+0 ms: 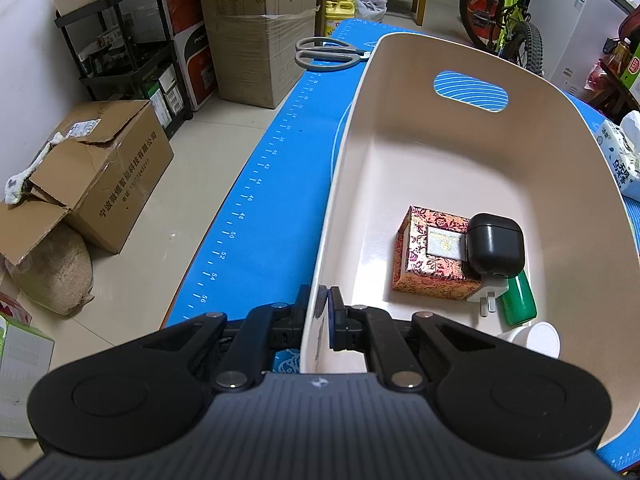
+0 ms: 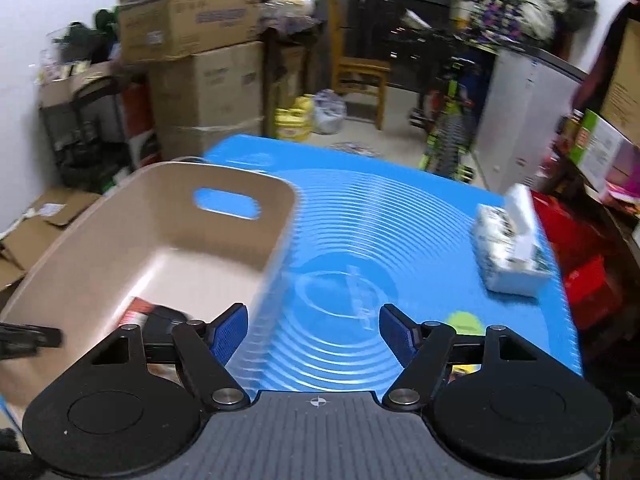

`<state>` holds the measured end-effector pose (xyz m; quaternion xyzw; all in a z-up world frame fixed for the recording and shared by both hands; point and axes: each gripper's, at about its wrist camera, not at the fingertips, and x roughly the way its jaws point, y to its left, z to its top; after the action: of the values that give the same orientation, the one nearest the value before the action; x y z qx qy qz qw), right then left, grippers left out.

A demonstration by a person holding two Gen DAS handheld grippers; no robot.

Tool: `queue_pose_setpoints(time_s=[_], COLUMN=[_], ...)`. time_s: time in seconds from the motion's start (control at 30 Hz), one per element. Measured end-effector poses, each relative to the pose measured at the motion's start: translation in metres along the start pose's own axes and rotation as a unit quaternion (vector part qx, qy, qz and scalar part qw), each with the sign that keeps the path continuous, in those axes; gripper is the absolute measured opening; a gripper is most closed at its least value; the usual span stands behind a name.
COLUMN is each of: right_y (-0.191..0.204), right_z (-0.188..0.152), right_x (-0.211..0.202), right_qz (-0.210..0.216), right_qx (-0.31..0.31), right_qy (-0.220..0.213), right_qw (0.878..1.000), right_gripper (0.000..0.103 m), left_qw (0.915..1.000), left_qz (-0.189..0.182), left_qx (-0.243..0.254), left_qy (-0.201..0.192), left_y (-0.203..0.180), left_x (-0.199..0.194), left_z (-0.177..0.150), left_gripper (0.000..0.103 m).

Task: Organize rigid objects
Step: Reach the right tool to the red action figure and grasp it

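My left gripper [image 1: 323, 304] is clamped on the near wall of the beige bin [image 1: 560, 184], one pad outside and one inside, pressed to the plastic; the bin sits on the blue mat [image 1: 280, 168] with its handle cut-out on the far wall.

Inside the bin, toward the near right corner, I see a patterned red-and-gold box [image 1: 424, 264] lying flat; a black earbud case [image 1: 496, 244] rests partly on its right edge; just nearer lies a white plug adapter [image 1: 490, 296], touching the box, and beside it to the right a green bottle [image 1: 520, 296] on its side; a white round lid [image 1: 540, 338] shows at the near right, partly hidden behind my gripper's frame.

On the mat beyond the bin's far left corner lie grey-handled scissors [image 1: 328, 54], just beside the rim, the blades hidden behind it.

My right gripper [image 2: 314, 334] hangs over the bare mat to the right of the bin with the blue pads spread wide and nothing between them; this view is smeared with motion blur; a tissue pack [image 2: 508, 248] stands at the far right of the mat, and a yellow-green round thing [image 2: 464, 322] lies near my right finger, too blurred to name.
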<state>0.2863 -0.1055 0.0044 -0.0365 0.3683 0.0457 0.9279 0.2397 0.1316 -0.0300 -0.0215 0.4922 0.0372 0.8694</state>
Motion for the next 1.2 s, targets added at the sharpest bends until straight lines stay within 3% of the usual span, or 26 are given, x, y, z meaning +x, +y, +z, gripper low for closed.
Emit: queue_pose_setpoints(time_s=[0.43, 0.97, 1.2], right_y=[-0.077, -0.106, -0.102], right_z=[-0.033, -0.063, -0.066], right_x=[0.024, 0.058, 0.067], right_qz=[-0.062, -0.062, -0.05], right_qx=[0.025, 0.018, 0.007], right_qy=[0.057, 0.128, 0.146], right_qw=[0.996, 0.99, 0.988], right_gripper=[0.077, 0.077, 0.067], left_qw=[0.9999, 0.9999, 0.9999], left_qz=[0.01, 0.011, 0.012], left_qx=[0.002, 0.003, 0.003], left_qy=[-0.002, -0.002, -0.002], left_y=[-0.004, -0.005, -0.005], left_x=[0.0, -0.001, 0.0], left_z=[0.0, 0.0, -0.001], left_gripper=[0.011, 0.012, 0.012])
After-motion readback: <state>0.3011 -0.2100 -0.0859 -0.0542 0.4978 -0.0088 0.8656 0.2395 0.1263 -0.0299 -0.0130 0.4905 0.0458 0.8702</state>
